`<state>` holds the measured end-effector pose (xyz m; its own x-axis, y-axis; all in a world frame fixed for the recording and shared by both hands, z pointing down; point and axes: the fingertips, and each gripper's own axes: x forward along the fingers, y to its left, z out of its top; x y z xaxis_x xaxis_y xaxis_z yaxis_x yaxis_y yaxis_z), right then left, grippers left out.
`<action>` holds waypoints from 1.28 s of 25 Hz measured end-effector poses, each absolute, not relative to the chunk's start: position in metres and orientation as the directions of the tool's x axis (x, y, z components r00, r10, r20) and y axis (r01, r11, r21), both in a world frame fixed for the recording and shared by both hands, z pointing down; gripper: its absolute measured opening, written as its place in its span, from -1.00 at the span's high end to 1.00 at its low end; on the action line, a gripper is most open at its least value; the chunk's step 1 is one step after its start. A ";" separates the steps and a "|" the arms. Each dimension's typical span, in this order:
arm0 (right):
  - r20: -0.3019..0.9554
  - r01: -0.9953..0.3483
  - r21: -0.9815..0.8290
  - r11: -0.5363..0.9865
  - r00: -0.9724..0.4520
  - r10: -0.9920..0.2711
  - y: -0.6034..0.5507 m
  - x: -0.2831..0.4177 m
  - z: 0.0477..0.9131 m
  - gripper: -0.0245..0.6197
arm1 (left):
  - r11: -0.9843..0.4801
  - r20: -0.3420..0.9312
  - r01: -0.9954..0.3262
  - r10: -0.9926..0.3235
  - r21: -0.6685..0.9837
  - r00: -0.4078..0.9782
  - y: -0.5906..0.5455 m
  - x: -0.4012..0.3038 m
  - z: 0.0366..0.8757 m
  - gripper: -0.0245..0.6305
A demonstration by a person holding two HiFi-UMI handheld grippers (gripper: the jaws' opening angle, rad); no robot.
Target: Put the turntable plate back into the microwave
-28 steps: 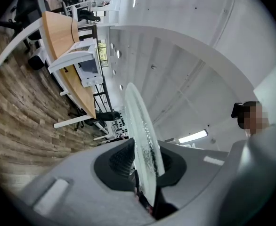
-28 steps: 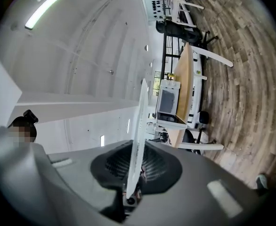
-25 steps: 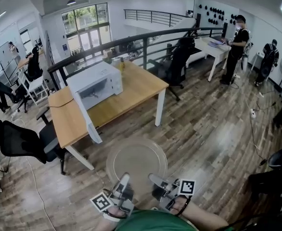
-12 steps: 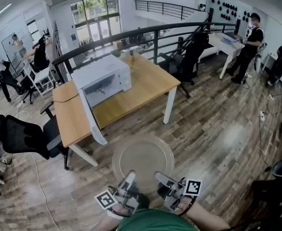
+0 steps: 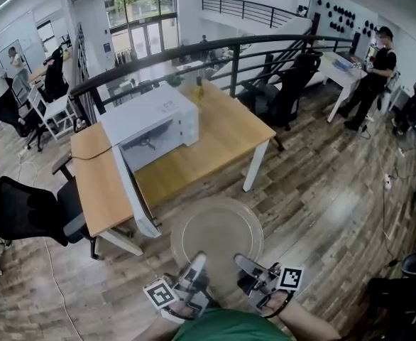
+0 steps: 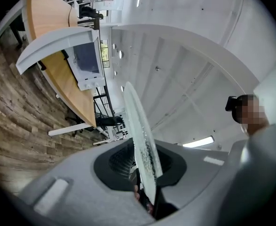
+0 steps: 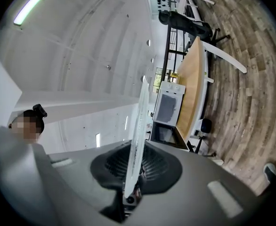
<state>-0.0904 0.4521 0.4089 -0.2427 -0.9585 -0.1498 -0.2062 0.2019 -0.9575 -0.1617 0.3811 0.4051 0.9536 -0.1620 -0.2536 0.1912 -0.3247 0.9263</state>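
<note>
A round clear glass turntable plate (image 5: 216, 234) is carried level above the wooden floor, between me and the desk. My left gripper (image 5: 197, 262) is shut on its near-left rim and my right gripper (image 5: 241, 262) is shut on its near-right rim. In the left gripper view the plate (image 6: 140, 140) shows edge-on, wedged between the jaws; the right gripper view shows the plate (image 7: 139, 135) the same way. The white microwave (image 5: 151, 124) stands on the wooden desk (image 5: 215, 144) ahead, its door (image 5: 131, 190) swung open toward me and its cavity dark.
A black office chair (image 5: 23, 212) stands left of the desk. More chairs and a black railing (image 5: 215, 52) lie behind the desk. A person (image 5: 375, 73) stands at a white table far right. Cables run over the floor at right.
Both grippers and the plate have come closer to the desk; the microwave and its open door now appear larger and nearer. The grip on the plate is unchanged.
</note>
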 end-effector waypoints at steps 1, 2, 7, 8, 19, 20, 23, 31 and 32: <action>-0.146 -0.204 -0.959 0.198 -0.243 -0.959 0.443 -0.087 0.410 0.79 | -0.317 -0.249 0.188 -0.164 0.929 0.954 0.372 -0.159 0.407 0.75; -0.141 -0.203 -0.960 0.193 -0.244 -0.960 0.434 -0.086 0.412 0.79 | -0.311 -0.242 0.183 -0.164 0.933 0.956 0.363 -0.157 0.409 0.75; -0.117 -0.190 -0.968 0.166 -0.245 -0.962 0.396 -0.083 0.416 0.79 | -0.298 -0.226 0.170 -0.168 0.940 0.960 0.326 -0.154 0.412 0.75; -0.114 -0.190 -0.968 0.164 -0.250 -0.961 0.389 -0.082 0.416 0.79 | -0.292 -0.225 0.168 -0.175 0.942 0.959 0.320 -0.154 0.413 0.75; -0.121 -0.173 -0.966 0.190 -0.345 -0.931 0.305 -0.055 0.420 0.79 | -0.296 -0.230 0.144 -0.280 0.944 0.932 0.244 -0.134 0.420 0.75; -0.124 -0.166 -0.967 0.195 -0.362 -0.924 0.296 -0.050 0.420 0.79 | -0.297 -0.229 0.138 -0.299 0.945 0.926 0.236 -0.131 0.420 0.75; -0.130 -0.147 -0.967 0.209 -0.421 -0.898 0.271 -0.035 0.421 0.79 | -0.310 -0.228 0.117 -0.352 0.944 0.908 0.217 -0.119 0.418 0.75; -0.133 -0.102 -0.968 0.230 -0.571 -0.810 0.203 0.022 0.423 0.79 | -0.329 -0.219 0.052 -0.497 0.943 0.840 0.163 -0.070 0.419 0.75; -0.132 -0.097 -0.968 0.231 -0.587 -0.799 0.196 0.030 0.422 0.79 | -0.325 -0.216 0.045 -0.513 0.945 0.831 0.158 -0.063 0.419 0.75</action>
<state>0.0301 0.1963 0.4222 -0.5867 -0.7990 -0.1320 -0.0970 0.2311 -0.9681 -0.0633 0.1579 0.4187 0.8308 -0.5129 -0.2163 0.0451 -0.3253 0.9445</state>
